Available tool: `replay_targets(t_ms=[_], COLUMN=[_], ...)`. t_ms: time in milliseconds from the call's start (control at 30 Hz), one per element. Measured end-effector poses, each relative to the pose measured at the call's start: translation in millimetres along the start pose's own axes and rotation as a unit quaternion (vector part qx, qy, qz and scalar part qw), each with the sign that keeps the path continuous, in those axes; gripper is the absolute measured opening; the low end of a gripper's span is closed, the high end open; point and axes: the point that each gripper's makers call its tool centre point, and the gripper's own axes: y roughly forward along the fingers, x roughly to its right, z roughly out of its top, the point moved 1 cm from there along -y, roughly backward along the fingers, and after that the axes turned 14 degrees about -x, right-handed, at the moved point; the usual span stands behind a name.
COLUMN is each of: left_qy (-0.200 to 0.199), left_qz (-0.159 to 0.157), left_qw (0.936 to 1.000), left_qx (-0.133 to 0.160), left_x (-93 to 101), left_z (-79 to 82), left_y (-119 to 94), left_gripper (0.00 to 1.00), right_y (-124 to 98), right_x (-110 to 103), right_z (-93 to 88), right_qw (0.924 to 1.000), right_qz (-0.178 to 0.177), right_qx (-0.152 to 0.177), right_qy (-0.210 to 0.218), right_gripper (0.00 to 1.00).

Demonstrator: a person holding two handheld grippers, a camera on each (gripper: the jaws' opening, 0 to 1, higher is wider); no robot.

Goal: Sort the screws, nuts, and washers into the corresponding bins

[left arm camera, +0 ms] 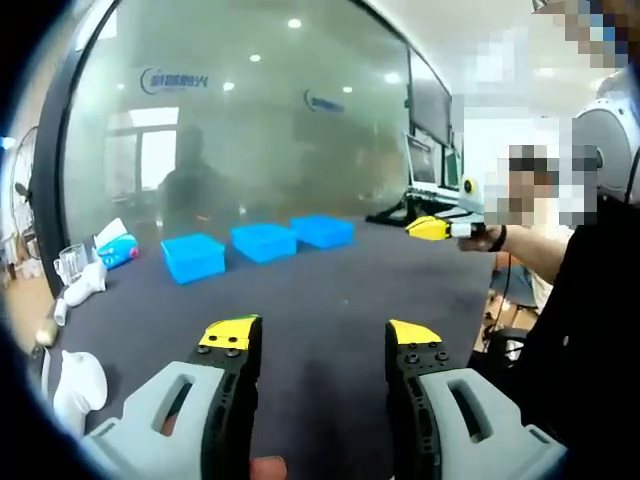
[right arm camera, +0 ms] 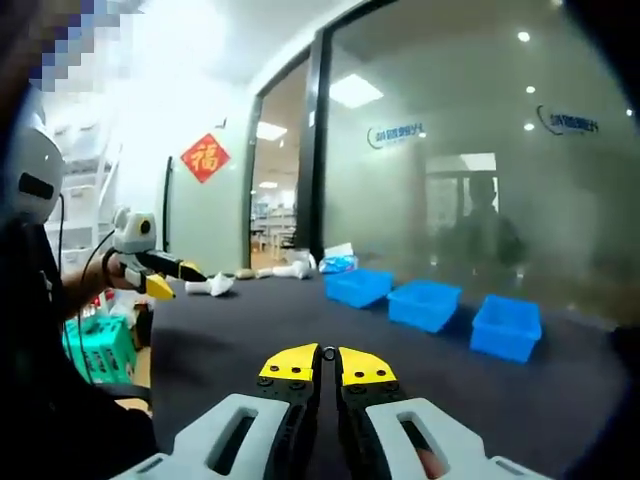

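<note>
Yellow-tipped left gripper point(left arm camera: 321, 338) stands with jaws spread, empty, above the dark table point(left arm camera: 330, 290); right gripper point(right arm camera: 328, 364) has jaws together, holding nothing. Three blue bins point(left arm camera: 262, 241) sit in a row at 11 o'clock, well apart from both.

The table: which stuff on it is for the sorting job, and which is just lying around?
For the job: three blue bins, left gripper, right gripper.

Lying about: white objects at the table edge, clear glass, blue-and-white packet, monitors.
</note>
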Motion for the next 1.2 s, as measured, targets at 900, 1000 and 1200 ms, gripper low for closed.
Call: replay_targets(t_ms=[900, 1000, 1200], left_qy=[-0.014, -0.016, -0.018], left_qz=[0.003, 0.006, 0.013], left_qw=[0.9999, 0.9998, 0.9997], left_qx=[0.006, 0.005, 0.008], left_x=[-2.8, -4.8, -9.6], left_z=[-4.5, -5.3, -5.4], left_y=[-0.2, -0.7, -2.6], left_gripper=[0.48, 0.48, 0.48], right_y=[81.7, 91.9, 118.8], right_x=[78.5, 91.1, 111.7], right_z=[59.2, 65.1, 75.0], right_qw=[0.9985, 0.9981, 0.9978], right_qz=[-0.043, -0.052, -0.063], right_qx=[0.025, 0.023, 0.007], right_qy=[0.021, 0.022, 0.018], right_gripper=[0.04, 0.04, 0.04])
